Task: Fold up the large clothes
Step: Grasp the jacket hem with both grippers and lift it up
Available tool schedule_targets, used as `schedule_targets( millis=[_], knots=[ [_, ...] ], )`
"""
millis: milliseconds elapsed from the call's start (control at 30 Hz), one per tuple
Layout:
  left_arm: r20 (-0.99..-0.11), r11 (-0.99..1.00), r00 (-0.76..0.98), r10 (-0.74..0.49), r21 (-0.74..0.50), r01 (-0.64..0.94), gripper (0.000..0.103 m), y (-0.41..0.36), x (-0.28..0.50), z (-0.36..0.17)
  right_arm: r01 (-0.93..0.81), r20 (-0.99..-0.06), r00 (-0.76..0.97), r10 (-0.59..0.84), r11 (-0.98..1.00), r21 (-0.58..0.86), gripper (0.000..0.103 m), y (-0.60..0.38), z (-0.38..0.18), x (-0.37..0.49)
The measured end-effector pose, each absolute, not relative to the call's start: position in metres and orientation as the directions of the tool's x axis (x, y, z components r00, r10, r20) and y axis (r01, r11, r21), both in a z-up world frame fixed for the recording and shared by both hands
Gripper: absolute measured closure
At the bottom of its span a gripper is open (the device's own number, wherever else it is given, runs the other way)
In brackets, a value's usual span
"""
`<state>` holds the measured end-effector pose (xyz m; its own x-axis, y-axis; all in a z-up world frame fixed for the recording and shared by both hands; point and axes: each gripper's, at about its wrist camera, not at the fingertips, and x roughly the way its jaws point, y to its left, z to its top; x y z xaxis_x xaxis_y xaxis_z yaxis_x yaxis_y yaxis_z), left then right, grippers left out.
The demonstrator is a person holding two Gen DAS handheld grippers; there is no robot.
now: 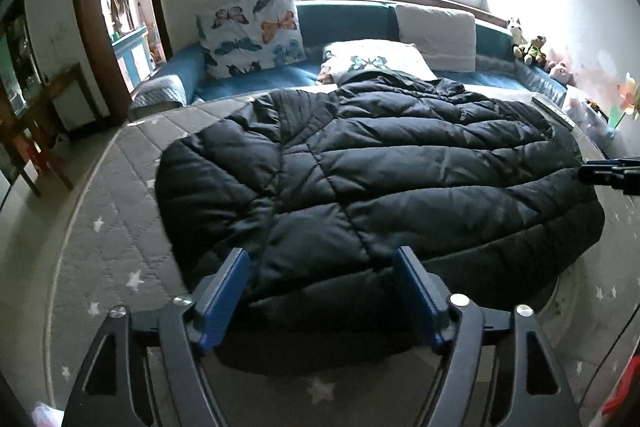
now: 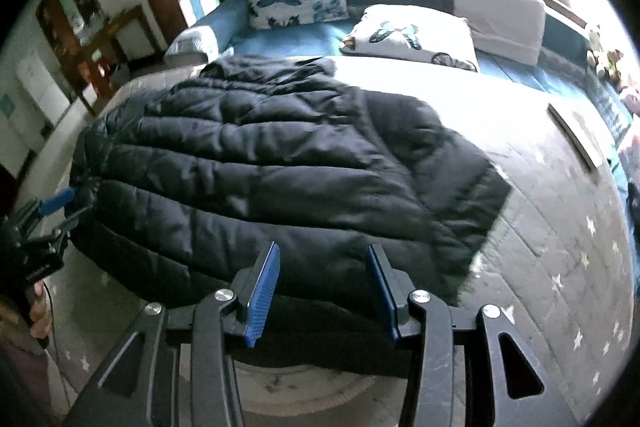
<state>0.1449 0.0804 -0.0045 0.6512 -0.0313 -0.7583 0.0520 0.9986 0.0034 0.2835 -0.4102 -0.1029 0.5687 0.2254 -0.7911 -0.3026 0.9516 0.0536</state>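
Note:
A large black quilted puffer jacket (image 1: 360, 163) lies spread flat on a grey star-patterned bed cover (image 1: 120, 227), its hem hanging over the near edge. My left gripper (image 1: 322, 263) is open, its blue pads either side of the near-left hem, holding nothing. My right gripper (image 2: 323, 259) is open at the near-right hem of the jacket (image 2: 280, 163), empty. The left gripper also shows at the left edge of the right wrist view (image 2: 64, 203). The right gripper's tips show at the right edge of the left wrist view (image 1: 608, 175).
Butterfly-print pillows (image 1: 252, 31) and a white pillow (image 1: 436, 31) lie on the blue cover (image 1: 256, 83) at the far end under a bright window. Stuffed toys (image 1: 528, 47) sit far right. A flat book-like object (image 2: 576, 135) lies on the right. A wooden table (image 1: 36, 131) stands left.

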Motion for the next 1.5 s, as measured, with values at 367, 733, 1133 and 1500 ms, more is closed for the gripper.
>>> schedule_targets(
  millis=[367,733,1133,1500],
  knots=[
    [-0.712,0.863,0.626,-0.317,-0.491,-0.121,0.002,0.199,0.159,-0.012,-0.226,-0.765,0.514,0.388,0.922,0.316,0.032,-0.481,-0.13,0.314],
    [-0.695,0.756,0.564,-0.446,-0.63,-0.178,0.002,0.231,0.185,-0.061,-0.119,-0.685,0.407,0.604,0.779,0.616,0.01,-0.518,-0.179,0.349],
    [-0.655,0.69,0.513,-0.555,-0.707,-0.157,0.0,0.222,0.208,-0.088,-0.193,-0.659,0.37,0.655,0.748,0.635,0.002,-0.505,-0.183,0.364],
    [-0.687,0.717,0.494,-0.533,-0.677,-0.167,0.0,0.206,0.229,-0.089,-0.247,-0.703,0.348,0.621,0.784,0.57,0.0,-0.483,-0.177,0.366]
  ],
)
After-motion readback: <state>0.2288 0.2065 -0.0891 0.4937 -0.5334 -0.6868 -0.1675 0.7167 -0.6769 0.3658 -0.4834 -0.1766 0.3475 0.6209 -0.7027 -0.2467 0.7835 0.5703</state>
